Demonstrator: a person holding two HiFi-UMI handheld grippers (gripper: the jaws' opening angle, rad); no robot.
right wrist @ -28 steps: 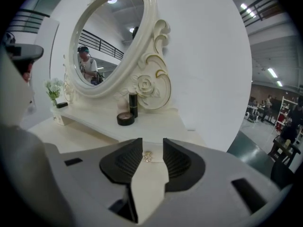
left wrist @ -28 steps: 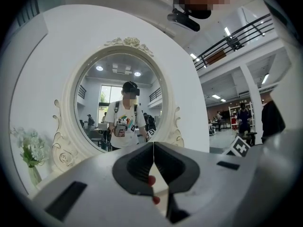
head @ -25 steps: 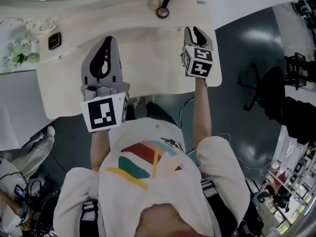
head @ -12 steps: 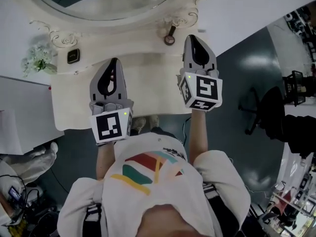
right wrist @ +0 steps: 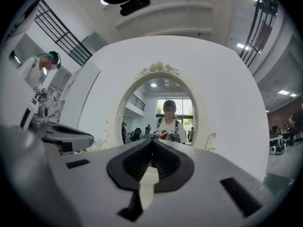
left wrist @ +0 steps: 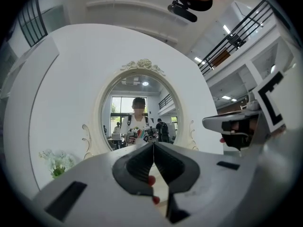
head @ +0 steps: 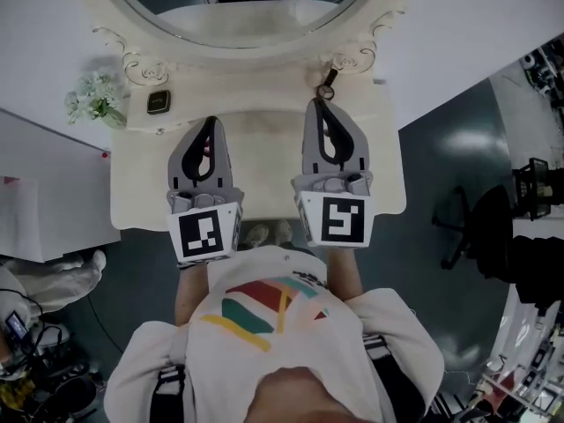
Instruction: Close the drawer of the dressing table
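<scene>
The cream dressing table point(head: 141, 192) lies below me with its oval mirror point(head: 238, 7) at the back. No drawer front shows past its front edge. My left gripper point(head: 210, 122) hovers over the left half of the top, pointing at the mirror, shut and empty. My right gripper point(head: 319, 104) hovers beside it over the right half. Its jaws have just been closing, and they now meet with nothing between them. In the left gripper view the left gripper point(left wrist: 154, 145) has its pads together before the mirror point(left wrist: 139, 122). The right gripper point(right wrist: 152, 141) shows the same in its own view.
A bunch of white flowers point(head: 92, 100) and a small dark device point(head: 159, 102) sit at the table's back left. A small round thing on a stem point(head: 328, 85) stands by the mirror frame. A white cabinet point(head: 44, 201) is at the left and a dark chair point(head: 476, 218) at the right.
The right gripper has moved from the table's right edge toward the middle and its jaws have come together. The left gripper shifted slightly. More of the mirror has come into view.
</scene>
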